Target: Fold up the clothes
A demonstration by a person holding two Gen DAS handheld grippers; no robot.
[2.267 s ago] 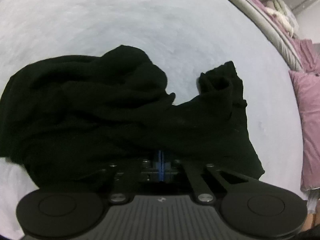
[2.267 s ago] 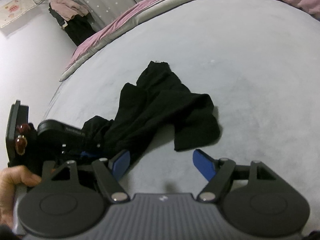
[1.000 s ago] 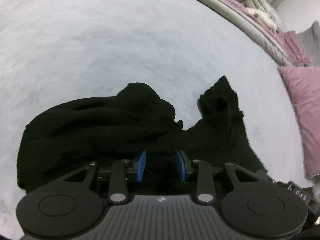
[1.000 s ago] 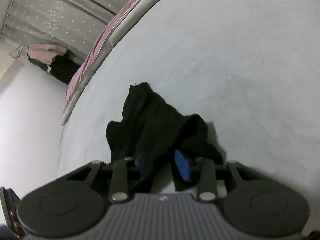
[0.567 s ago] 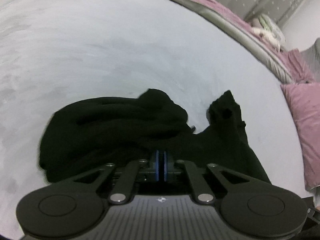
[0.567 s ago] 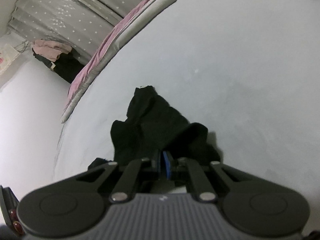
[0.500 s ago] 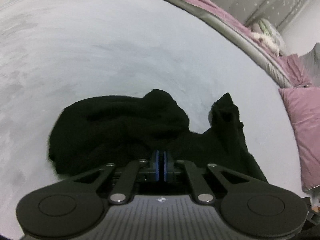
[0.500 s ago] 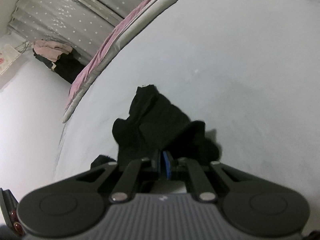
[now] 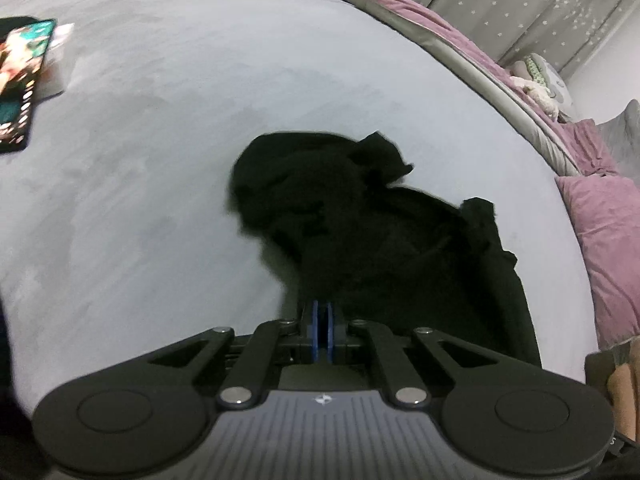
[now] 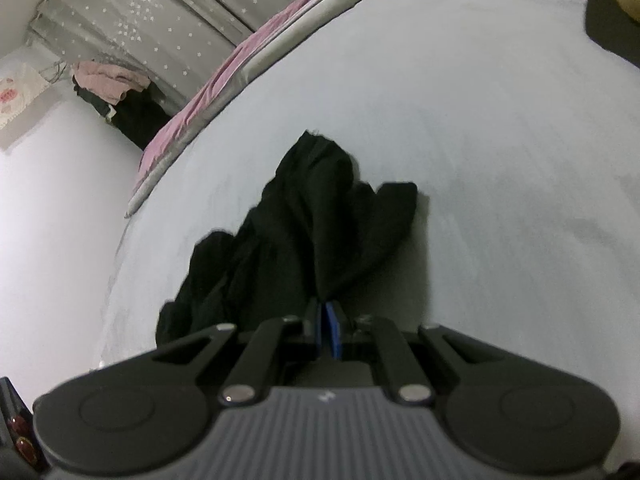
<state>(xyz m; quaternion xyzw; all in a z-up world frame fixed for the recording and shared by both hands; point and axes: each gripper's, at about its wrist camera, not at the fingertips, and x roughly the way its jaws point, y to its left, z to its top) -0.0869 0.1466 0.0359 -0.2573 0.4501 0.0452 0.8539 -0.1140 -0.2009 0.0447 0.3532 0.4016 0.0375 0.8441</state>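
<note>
You've got the black garment [image 9: 380, 232] bunched in a dark heap on the pale grey bed [image 9: 160, 160], and both tools are clamped on it: your left gripper [image 9: 322, 330] has its blue pads pressed together with a pinch of the cloth's near edge between them, and your right gripper [image 10: 327, 330] is squeezed just as tight on another bit of hem, the fabric fanning away from its tips in a peaked drape [image 10: 320, 216]. This stuff looks soft and limp, light enough to hang from two pinches, and it will sag and crumple wherever you are not holding it, so expect the middle to trail on the bed. It is too dark and rumpled to say which part is sleeve, collar or hem; I would judge that the best places to hold are two corners of one edge, well apart, so the cloth can spread flat between them, and whether these two pinches are such corners I cannot tell. Thin knit can slide out of a narrow pinch if you tug sharply, so a steady pull looks safer. No basket, box or bin shows in either view, so nothing to report on containers. Off to the side a phone [image 9: 20, 84] lies on the bed with its screen lit, well apart from the garment, and purple pillows [image 9: 604, 248] sit along the bed's edge.
</note>
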